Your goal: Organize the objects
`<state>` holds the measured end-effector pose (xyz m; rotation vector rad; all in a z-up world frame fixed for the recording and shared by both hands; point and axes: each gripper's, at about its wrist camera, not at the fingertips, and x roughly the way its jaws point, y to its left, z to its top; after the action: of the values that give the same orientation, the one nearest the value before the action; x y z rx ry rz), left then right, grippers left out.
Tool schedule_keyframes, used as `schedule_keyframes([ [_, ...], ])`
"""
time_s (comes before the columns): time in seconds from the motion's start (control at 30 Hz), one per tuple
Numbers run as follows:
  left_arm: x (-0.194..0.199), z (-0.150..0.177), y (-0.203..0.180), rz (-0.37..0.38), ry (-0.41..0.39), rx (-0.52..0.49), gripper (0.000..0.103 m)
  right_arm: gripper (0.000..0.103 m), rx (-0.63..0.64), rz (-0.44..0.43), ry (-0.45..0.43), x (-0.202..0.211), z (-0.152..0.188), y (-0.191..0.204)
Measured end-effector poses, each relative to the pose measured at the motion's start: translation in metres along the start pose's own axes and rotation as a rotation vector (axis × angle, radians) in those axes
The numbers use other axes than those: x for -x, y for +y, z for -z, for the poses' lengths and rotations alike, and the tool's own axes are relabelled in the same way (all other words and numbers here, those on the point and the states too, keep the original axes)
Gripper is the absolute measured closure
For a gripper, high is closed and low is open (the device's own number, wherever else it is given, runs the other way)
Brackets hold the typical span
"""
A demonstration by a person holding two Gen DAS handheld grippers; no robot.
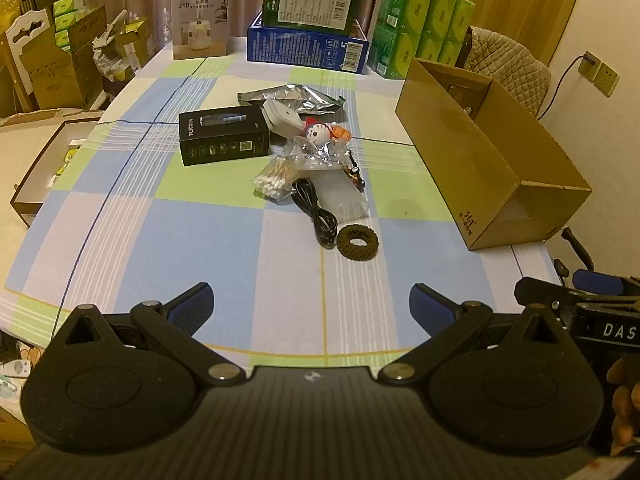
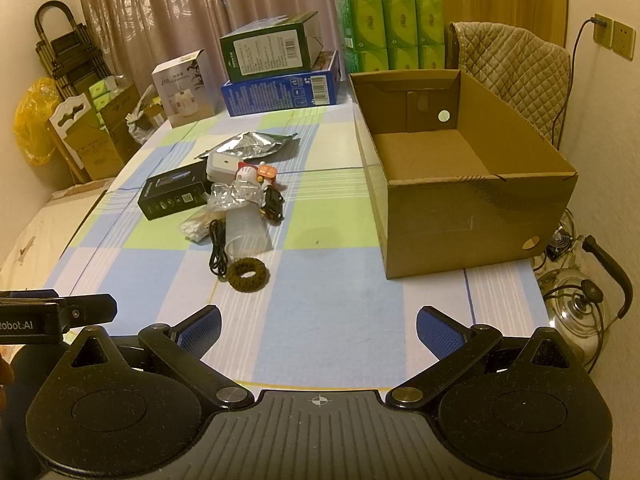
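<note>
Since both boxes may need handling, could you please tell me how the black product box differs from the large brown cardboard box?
The black product box is closed and lies flat in the clutter; the large brown cardboard box is open-topped and looks empty. The black product box is far smaller than the brown cardboard box. The black one is printed and glossy; the brown one is plain and matte. Both rest on the checked tablecloth.
</note>
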<state>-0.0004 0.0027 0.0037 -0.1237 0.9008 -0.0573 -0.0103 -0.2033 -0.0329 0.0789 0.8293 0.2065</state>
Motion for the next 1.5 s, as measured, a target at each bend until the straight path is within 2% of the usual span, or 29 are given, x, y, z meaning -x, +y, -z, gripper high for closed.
schedule_keyframes([
  [1.5,0.0002,-0.0054,0.0003,0.007,-0.005,-0.005,0.001,0.002,0.011,-0.006,0.012,-0.0056,-0.0041,0.0060],
])
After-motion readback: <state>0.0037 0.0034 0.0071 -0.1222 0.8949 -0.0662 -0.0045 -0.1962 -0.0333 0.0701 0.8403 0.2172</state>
